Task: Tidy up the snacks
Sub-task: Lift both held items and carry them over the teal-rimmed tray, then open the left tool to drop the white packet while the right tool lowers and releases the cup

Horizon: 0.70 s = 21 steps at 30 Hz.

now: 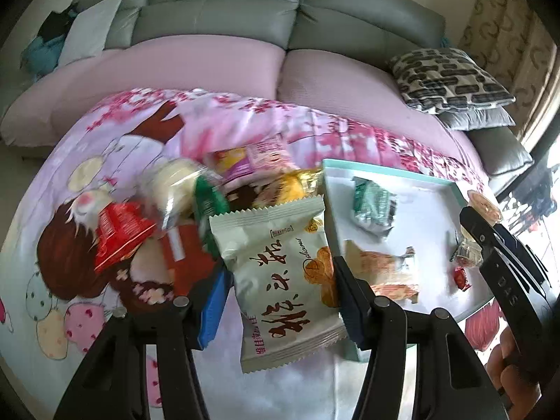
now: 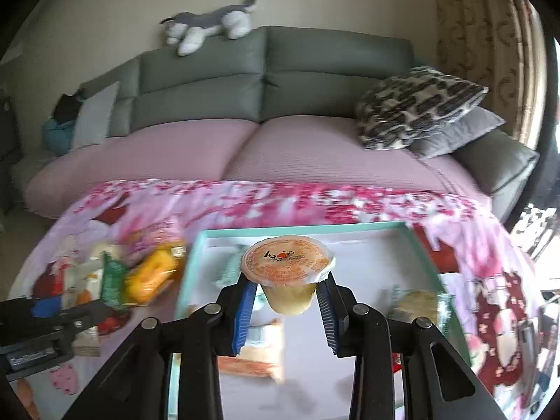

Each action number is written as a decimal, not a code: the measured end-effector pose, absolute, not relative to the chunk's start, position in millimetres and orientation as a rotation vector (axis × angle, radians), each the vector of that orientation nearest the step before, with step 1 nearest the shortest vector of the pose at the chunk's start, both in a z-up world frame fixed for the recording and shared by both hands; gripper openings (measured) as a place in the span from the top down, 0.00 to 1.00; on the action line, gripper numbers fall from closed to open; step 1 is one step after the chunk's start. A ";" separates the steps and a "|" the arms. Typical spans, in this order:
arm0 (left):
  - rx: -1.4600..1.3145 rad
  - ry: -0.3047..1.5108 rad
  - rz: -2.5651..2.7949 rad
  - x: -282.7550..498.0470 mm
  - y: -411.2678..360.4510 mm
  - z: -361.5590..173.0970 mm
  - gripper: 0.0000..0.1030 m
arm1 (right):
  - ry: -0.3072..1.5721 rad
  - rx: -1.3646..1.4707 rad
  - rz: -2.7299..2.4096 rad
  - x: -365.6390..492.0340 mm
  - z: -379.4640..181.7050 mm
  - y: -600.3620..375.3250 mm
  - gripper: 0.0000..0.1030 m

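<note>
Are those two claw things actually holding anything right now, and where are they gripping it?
Left gripper: white snack packet, pinched at its side edges. Right gripper: jelly cup, clamped on its sides under the lid rim.

White crinkle-edged snack packet (image 1: 280, 280): dark brush script, orange print. Shallow rectangular tray (image 2: 418, 245): teal rim, white floor. Yellow jelly cup (image 2: 287, 273): orange-printed lid. Cloth-covered table (image 1: 87, 182): pink floral cartoon. Pads (image 2: 245, 315): blue, ribbed.

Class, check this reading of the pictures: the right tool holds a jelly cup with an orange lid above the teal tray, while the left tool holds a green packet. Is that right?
Not quite. The left tool holds a white packet with dark lettering, not a green one; the left wrist view shows it. The rest stands: the right tool holds the jelly cup above the teal tray.
</note>
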<state>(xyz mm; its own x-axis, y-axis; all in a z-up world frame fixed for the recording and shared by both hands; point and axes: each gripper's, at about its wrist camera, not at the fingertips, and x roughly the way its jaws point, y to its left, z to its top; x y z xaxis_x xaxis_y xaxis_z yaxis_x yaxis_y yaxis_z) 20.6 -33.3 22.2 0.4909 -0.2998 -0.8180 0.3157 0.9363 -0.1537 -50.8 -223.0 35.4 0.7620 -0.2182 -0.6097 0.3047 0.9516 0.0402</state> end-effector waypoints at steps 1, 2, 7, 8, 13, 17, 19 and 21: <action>0.029 0.986 -0.381 21.8 -38.4 23.3 0.43 | 0.646 0.144 -0.303 -51.0 34.4 -228.8 0.65; 0.044 0.983 -0.390 23.4 -46.0 24.7 0.43 | 0.648 0.153 -0.318 -51.0 33.4 -235.1 0.65; 0.094 0.974 -0.432 30.2 -79.4 27.8 0.43 | 0.658 0.228 -0.399 -52.5 27.1 -269.3 0.65; 0.108 0.970 -0.443 31.1 -87.8 28.4 0.43 | 0.660 0.240 -0.417 -53.2 25.5 -276.3 0.65; 0.154 0.937 -0.522 36.7 -132.1 32.6 0.43 | 0.664 0.319 -0.472 -58.3 17.7 -306.7 0.64; 0.195 0.902 -0.578 41.5 -166.0 34.5 0.43 | 0.669 0.374 -0.507 -63.4 11.8 -327.5 0.64; 0.205 0.890 -0.600 41.8 -177.8 33.4 0.43 | 0.676 0.386 -0.526 -64.3 8.4 -335.7 0.64; 0.215 0.884 -0.621 42.5 -190.9 29.5 0.43 | 0.684 0.392 -0.541 -64.0 5.6 -340.6 0.64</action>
